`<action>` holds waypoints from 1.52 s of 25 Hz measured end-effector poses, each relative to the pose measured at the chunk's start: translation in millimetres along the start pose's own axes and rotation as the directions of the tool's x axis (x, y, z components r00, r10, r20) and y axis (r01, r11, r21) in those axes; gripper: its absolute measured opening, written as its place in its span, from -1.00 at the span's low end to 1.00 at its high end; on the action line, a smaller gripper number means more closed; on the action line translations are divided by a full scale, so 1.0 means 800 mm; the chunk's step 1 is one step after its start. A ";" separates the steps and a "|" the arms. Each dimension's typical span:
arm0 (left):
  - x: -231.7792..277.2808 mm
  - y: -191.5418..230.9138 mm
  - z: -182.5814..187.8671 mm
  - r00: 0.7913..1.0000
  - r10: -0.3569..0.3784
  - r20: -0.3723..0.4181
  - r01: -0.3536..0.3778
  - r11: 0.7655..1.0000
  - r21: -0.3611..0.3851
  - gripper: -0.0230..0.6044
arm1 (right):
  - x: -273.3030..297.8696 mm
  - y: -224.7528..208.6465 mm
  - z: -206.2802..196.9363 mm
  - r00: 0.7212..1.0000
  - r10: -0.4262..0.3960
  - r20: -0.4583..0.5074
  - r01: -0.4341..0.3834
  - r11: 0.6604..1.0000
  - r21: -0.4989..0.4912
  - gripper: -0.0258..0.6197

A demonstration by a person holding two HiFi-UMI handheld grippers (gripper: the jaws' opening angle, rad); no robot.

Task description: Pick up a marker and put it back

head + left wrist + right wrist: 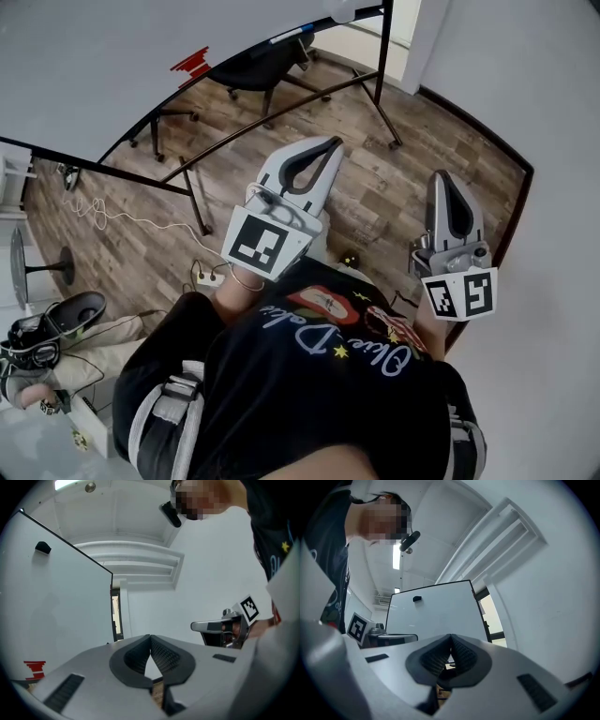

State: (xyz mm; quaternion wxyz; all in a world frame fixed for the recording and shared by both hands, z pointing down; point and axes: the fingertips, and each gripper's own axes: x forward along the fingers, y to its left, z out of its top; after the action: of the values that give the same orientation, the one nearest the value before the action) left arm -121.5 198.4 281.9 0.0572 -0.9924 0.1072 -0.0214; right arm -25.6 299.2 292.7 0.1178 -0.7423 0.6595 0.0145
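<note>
- While the person stands on the wooden floor (pixel 131 253), both grippers are held out in front, about level, pointing away from the body.
- The left gripper (pixel 333 142) has its jaws pressed together, with nothing between them.
- The right gripper (pixel 442 174) is the same: its jaws are fully together and hold nothing.
- No marker can be made out for sure, and neither gripper has one. A thin thing (pixel 287 36) at the far edge of the whiteboard (pixel 112 75) may be one, but it is too small to tell.
- The whiteboard stands on the far left, well apart from both grippers. A small red thing (pixel 192 64) sits on its face.
- The jaws are likely together because there is nothing near enough to grab. It is an easy way to carry the grippers.
- The pick-up does not look started. To take a marker, the person would likely need to get nearer to the whiteboard and open one pair of jaws first.
</note>
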 end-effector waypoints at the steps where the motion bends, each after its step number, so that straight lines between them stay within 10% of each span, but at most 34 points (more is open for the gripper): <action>1: 0.003 0.000 0.000 1.000 -0.003 0.001 0.003 1.000 0.001 -0.92 | 0.000 -0.002 0.000 1.000 -0.005 -0.002 0.005 1.000 -0.007 -0.92; 38: 0.231 0.146 -0.046 0.996 -0.080 0.029 0.080 0.997 0.005 -0.92 | 0.205 -0.142 -0.031 0.992 -0.047 -0.116 0.039 0.996 -0.076 -0.92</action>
State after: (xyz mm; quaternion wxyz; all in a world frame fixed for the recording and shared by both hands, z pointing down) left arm 32.5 41.7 310.0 0.0596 -0.9960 0.0663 -0.0094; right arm 104.0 145.6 305.7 0.0514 -0.7597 0.6482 -0.0076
